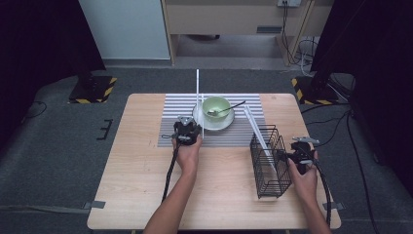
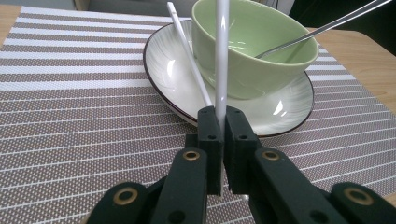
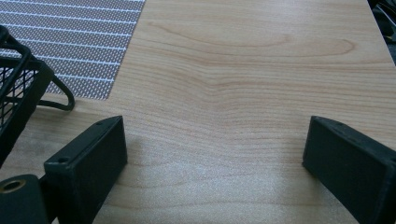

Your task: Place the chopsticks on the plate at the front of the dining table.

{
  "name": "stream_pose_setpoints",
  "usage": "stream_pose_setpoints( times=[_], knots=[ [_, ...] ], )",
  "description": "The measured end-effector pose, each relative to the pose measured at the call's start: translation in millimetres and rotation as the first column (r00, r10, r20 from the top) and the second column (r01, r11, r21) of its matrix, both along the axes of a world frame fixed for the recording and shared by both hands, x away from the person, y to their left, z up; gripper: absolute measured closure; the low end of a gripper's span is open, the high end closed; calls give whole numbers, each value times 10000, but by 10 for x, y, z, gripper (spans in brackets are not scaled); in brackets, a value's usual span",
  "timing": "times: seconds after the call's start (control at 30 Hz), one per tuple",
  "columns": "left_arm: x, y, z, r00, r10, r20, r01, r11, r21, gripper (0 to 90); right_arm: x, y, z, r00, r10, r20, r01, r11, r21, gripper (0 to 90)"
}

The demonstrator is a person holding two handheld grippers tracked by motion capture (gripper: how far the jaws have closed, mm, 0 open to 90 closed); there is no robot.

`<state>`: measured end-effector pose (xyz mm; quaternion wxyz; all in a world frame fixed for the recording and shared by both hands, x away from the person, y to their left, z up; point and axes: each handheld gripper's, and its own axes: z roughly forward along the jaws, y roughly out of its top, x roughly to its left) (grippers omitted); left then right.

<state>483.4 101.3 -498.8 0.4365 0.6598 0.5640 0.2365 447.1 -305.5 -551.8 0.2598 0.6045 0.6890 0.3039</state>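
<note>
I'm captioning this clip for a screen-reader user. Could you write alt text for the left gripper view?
The left gripper has its two black fingers shut on a thin white plastic chopstick that stands upright in front of a pale green ceramic bowl. The bowl holds a metal spoon and sits on a white dark-rimmed plate on a grey striped woven placemat; a second white chopstick leans across the plate.

Grey carpet floor [image 1: 58,146] around a wooden table [image 1: 136,185], dark curtains [image 1: 39,39], perhaps a pale cabinet [image 1: 126,29] behind
</note>
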Motion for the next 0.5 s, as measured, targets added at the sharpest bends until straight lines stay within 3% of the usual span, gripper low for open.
stream_pose_setpoints(
  times=[0.5],
  knots=[
    [-6, 36, -43, 9999, 55, -93, -54, 10000, 19, 860, 0, 0, 0, 10000, -2, -2, 2, 10000, 2, 64]
  ],
)
